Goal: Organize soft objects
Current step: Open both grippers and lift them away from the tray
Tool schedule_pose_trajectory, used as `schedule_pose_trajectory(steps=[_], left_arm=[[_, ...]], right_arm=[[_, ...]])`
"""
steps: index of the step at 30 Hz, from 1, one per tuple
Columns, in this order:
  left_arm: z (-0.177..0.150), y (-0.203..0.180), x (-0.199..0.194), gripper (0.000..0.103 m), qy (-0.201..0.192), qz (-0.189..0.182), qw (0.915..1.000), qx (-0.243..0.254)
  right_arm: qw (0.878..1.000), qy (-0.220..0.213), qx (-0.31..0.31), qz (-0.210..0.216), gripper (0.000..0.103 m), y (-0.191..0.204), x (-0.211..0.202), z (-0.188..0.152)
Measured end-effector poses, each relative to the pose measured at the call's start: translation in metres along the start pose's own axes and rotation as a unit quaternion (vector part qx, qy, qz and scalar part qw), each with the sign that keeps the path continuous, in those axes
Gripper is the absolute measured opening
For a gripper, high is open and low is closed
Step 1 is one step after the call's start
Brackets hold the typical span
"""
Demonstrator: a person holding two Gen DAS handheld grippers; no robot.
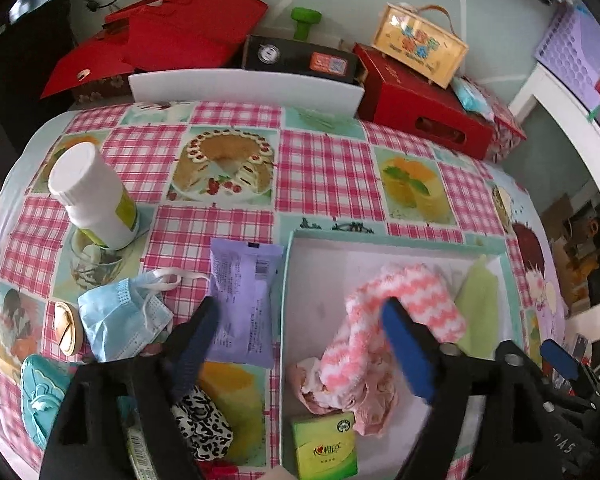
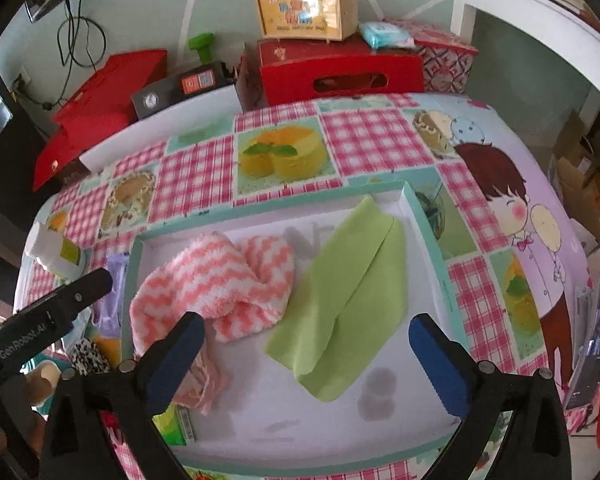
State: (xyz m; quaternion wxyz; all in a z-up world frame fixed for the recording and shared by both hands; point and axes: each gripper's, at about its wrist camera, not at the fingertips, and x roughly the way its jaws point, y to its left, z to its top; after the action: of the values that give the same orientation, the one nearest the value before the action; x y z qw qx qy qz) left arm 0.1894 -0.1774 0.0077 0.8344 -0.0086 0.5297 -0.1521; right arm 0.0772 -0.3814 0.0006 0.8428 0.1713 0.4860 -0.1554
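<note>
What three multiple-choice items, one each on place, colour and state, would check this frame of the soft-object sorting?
1. Where does the folded light-green cloth lie?
A. inside the shallow white tray with the mint rim
B. on the checked tablecloth
C. on the red box

2. Which colours stripe the fluffy zigzag sock?
A. blue and white
B. pink and white
C. green and yellow

3. How is the right gripper?
A. shut on the cloth
B. shut on the sock
C. open, holding nothing

Key: 1 A, the cloth rests on the tray floor beside the sock; 2 B, the pile shows pink and white zigzags; 3 C, its blue pads stand wide apart above the tray.
</note>
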Motion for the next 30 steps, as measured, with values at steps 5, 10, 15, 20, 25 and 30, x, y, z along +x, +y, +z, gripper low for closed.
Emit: schedule_pose_trajectory(steps=[5, 10, 15, 20, 25, 30], left_arm=[[0.001, 0.006, -0.003, 0.099, -0.012, -0.001, 0.9998, -0.013], [0.000, 0.009, 0.003, 0.099, -0.001, 0.004, 0.9998, -0.022], [0.003, 0.007, 0.004, 0.099, 0.009, -0.013, 0.9993, -0.034], [0.014, 0.001, -0.007, 0.099, -0.005, -0.031, 0.9991, -0.030], [0.034, -0.012, -0.025, 0.099, -0.037, -0.010, 0.9993, -0.003], [0.052, -0.024, -0.034, 0.099, -0.054, -0.013, 0.9984, 0.011]], right_arm=[[0.999, -0.045, 0.023, 0.006, 0.103, -0.012, -0.011, 0.005], [0.998, -0.059, 0.025, 0.013, 0.103, -0.017, -0.013, 0.010], [0.998, -0.063, 0.024, 0.004, 0.103, -0.023, -0.012, 0.011], [0.997, -0.066, 0.034, 0.017, 0.103, -0.030, -0.013, 0.013], [0.995, -0.083, 0.044, 0.031, 0.103, -0.034, -0.018, 0.018], [0.995, -0.087, 0.029, 0.040, 0.103, -0.026, -0.015, 0.026]])
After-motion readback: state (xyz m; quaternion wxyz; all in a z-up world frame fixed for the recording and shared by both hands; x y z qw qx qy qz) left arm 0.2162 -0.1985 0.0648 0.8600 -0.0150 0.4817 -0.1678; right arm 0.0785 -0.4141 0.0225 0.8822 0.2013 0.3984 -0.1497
